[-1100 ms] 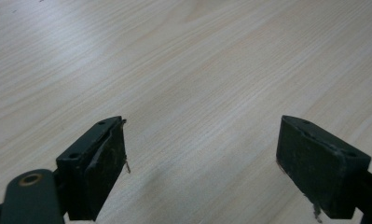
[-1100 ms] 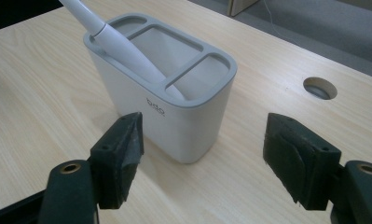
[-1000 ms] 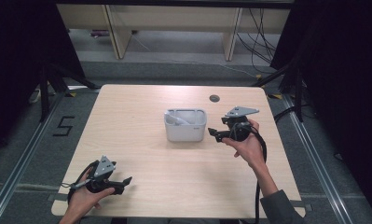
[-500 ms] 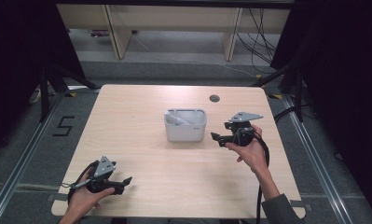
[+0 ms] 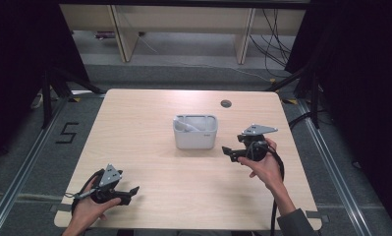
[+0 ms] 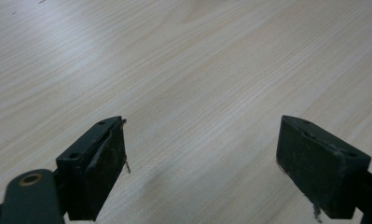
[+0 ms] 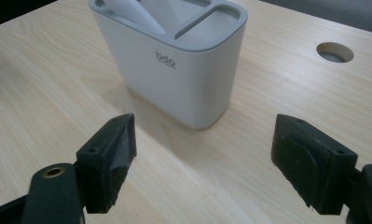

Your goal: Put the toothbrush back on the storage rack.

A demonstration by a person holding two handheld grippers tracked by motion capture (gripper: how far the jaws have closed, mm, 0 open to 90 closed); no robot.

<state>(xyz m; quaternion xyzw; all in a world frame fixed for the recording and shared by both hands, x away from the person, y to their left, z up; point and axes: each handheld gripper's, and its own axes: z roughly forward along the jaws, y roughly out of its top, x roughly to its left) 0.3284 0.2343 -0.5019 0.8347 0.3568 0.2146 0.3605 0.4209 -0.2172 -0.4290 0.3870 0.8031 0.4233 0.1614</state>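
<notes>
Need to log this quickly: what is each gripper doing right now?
Left gripper: open, holding nothing, over the bare table.
Right gripper: open, holding nothing, jaws just opened wider, pointed at the white container.

Lab: black curtains, floor rails

Light wooden table, pale grain, round cable hole near far edge. White container with grey rim stands directly on top, near centre, well apart from hole. Grey floor beneath.
</notes>
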